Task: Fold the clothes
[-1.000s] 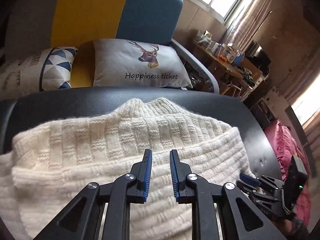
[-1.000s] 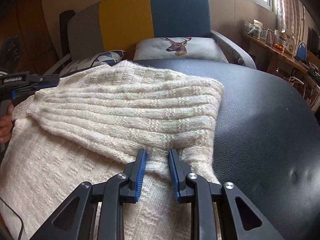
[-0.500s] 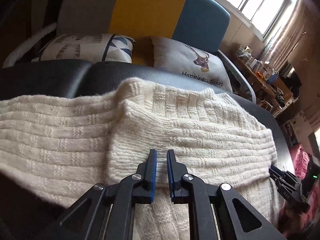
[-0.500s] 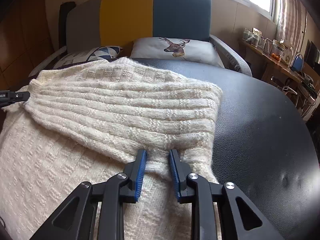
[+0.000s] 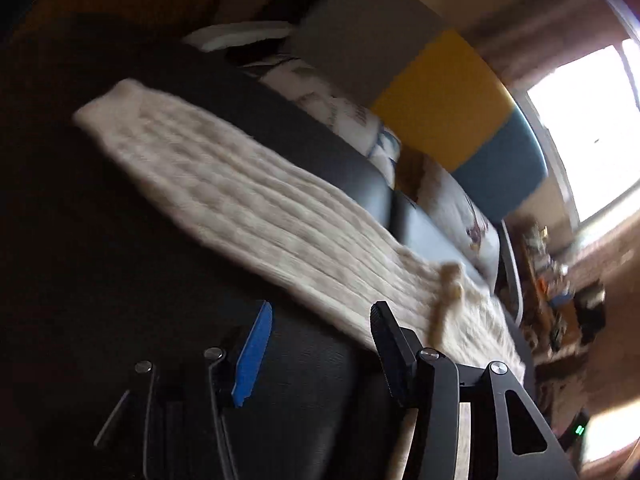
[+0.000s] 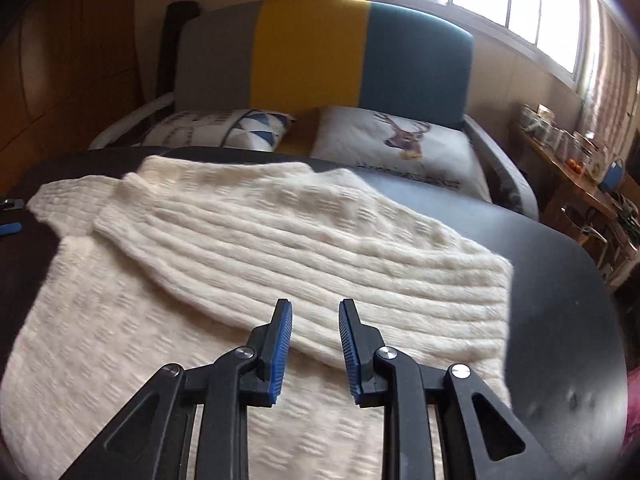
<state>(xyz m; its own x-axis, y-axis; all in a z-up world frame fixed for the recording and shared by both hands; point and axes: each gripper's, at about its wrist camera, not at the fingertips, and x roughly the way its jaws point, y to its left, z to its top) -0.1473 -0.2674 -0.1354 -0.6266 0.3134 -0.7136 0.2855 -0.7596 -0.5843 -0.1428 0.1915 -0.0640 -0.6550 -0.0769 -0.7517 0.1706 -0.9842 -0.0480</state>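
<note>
a cream knitted sweater [image 6: 248, 280] lay spread on a black padded table [image 6: 560, 280], with one sleeve [image 6: 320, 256] folded across the body toward the table's right side. in the left wrist view, which was blurred, the other sleeve [image 5: 224, 188] stretched flat over the dark table top.

the left gripper [image 5: 320, 336] stood over bare table just beside the near edge of that sleeve. its jaws were opening, about half apart, with nothing between them.

the right gripper [image 6: 315, 340] hung above the sweater's body, near the lower edge of the folded sleeve. its jaws stood a little apart; the knit showed through the gap below them, and the pads did not press on it.

behind the table stood a sofa [image 6: 312, 52] with grey, yellow and teal back panels. it carried a deer-print cushion [image 6: 400, 144] and a cushion with blue triangles [image 6: 224, 130]. on a wooden side shelf [image 6: 568, 168] at the right stood jars, contents too small to tell.
</note>
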